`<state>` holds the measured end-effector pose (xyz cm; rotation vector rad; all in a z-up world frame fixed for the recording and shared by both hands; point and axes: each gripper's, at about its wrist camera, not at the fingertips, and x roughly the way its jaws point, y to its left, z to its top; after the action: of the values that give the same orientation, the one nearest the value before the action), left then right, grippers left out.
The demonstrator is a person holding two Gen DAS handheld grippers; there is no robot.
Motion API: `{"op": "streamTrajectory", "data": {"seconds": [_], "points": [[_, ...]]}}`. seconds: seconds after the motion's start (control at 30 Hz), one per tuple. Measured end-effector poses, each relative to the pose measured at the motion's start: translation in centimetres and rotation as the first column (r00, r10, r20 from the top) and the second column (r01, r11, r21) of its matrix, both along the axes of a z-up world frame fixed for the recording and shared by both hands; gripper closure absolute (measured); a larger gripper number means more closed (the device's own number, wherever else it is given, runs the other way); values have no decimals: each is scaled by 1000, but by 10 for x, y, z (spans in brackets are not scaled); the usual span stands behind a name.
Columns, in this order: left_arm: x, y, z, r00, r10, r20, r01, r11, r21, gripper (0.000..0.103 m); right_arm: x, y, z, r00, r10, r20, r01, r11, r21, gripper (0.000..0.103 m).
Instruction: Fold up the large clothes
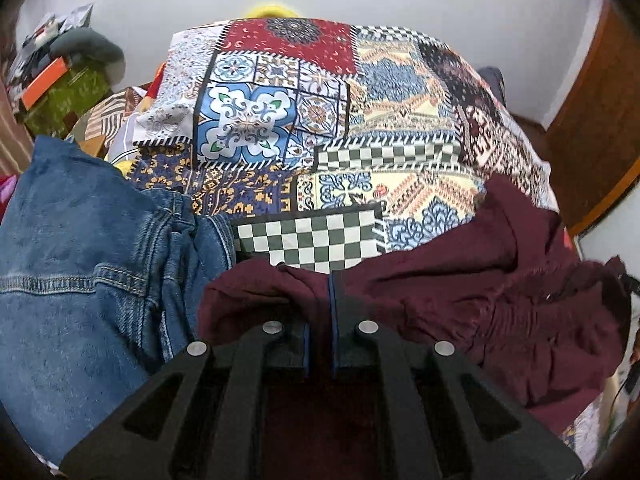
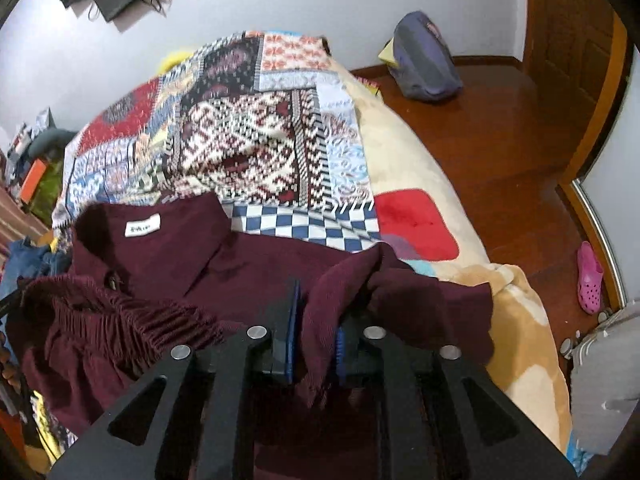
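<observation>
A maroon shirt (image 1: 460, 280) lies crumpled at the near edge of a bed covered with a patchwork spread (image 1: 320, 120). My left gripper (image 1: 318, 292) is shut on a bunched fold of it, and the cloth drapes over the left finger. In the right wrist view the same maroon shirt (image 2: 240, 264) shows its collar and a white label (image 2: 142, 225), facing up. My right gripper (image 2: 318, 304) is shut on another fold, with fabric squeezed between the blue pads and hanging over the right finger.
Blue jeans (image 1: 80, 260) lie heaped left of the shirt. A cream blanket (image 2: 400, 160) with a red patch hangs off the bed's right side. On the wooden floor lie a purple backpack (image 2: 424, 60) and a pink clog (image 2: 590, 278). Boxes and clutter (image 1: 60, 80) stand at far left.
</observation>
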<state>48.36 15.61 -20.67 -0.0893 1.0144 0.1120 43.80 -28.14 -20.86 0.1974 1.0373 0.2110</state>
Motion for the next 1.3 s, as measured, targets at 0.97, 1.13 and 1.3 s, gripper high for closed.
{"op": "streamTrajectory", "data": {"seconds": [0.97, 1.13, 1.3], "points": [[-72, -118, 22, 956, -293, 28, 285, 944, 165, 19, -93, 93, 63, 945, 288, 158, -275, 956, -98, 30], [-71, -134, -19, 955, -294, -25, 294, 942, 163, 18, -91, 121, 18, 939, 334, 84, -323, 939, -123, 30], [-79, -131, -36, 959, -283, 7, 277, 944, 181, 10, -94, 119, -18, 944, 326, 42, -319, 940, -122, 26]]}}
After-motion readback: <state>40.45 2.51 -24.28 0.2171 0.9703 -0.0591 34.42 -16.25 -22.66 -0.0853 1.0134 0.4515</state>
